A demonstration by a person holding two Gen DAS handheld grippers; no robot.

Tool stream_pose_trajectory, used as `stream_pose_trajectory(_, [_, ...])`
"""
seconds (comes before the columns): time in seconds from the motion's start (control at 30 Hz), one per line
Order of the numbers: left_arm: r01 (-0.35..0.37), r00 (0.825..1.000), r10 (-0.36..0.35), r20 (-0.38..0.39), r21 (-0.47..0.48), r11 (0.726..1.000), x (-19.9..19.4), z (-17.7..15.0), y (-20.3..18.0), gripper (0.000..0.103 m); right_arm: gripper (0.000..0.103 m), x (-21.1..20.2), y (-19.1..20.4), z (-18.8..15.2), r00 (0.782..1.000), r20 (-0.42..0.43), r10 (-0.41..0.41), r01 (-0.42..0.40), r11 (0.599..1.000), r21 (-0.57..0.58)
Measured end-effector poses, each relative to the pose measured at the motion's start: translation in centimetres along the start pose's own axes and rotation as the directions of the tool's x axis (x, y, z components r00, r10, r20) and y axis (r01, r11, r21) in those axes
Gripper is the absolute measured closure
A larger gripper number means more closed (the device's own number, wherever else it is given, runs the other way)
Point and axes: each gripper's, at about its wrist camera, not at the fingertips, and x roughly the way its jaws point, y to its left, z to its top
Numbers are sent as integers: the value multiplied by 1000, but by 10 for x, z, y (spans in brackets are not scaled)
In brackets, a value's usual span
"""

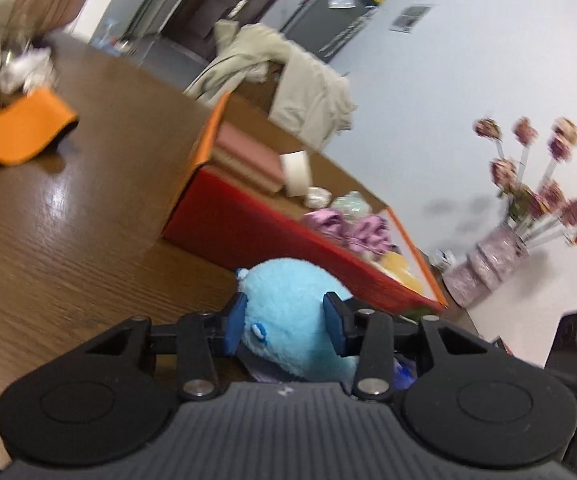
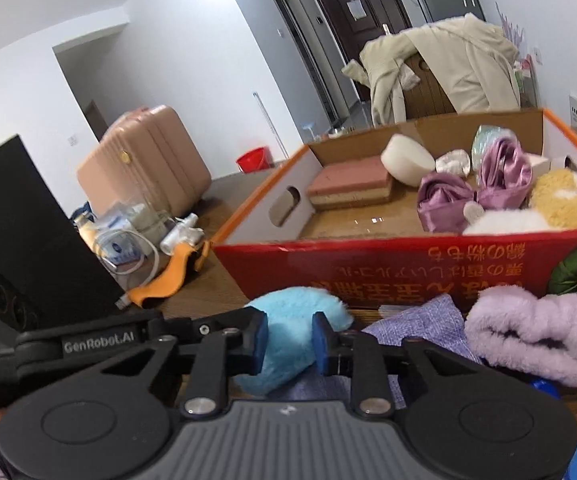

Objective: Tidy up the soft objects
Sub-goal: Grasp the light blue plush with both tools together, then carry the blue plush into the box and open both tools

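Both grippers grasp the blue plush point(image 1: 292, 312) on the bench point(image 1: 68, 240), just in front of the red box point(image 2: 368, 264). The left gripper point(image 1: 286, 328) has its jaws pressed into the plush's sides; the right gripper point(image 2: 290, 344) seems clamped likewise, though blur hides the contact.

Home; suitcase point(image 2: 144, 156), flower vase point(image 1: 492, 256)

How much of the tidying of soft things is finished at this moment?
Done: purple satin bundles, a yellow plush and a sponge block lie in the red box. In hand: both the left hand-held gripper and the right hand-held gripper pinch the blue plush. Left: the lilac fluffy roll on the table.
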Motion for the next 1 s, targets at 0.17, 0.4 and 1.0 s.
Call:
stream_pose_trajectory(0.17, [2, 1000, -2, 14, 47, 999, -39, -25, -31, 64, 83, -48, 14, -8, 999, 33, 30, -29, 999, -25])
stream_pose_trajectory(0.4, [33, 999, -30, -40, 69, 997, -82, -85, -52, 64, 83, -116, 23, -60, 1000, 14, 25, -26, 999, 33])
stream_pose_trajectory(1.0, [-58, 994, 76, -73, 230, 972, -83, -134, -56, 61, 61, -157, 22, -121, 996, 22, -91, 91, 996, 7])
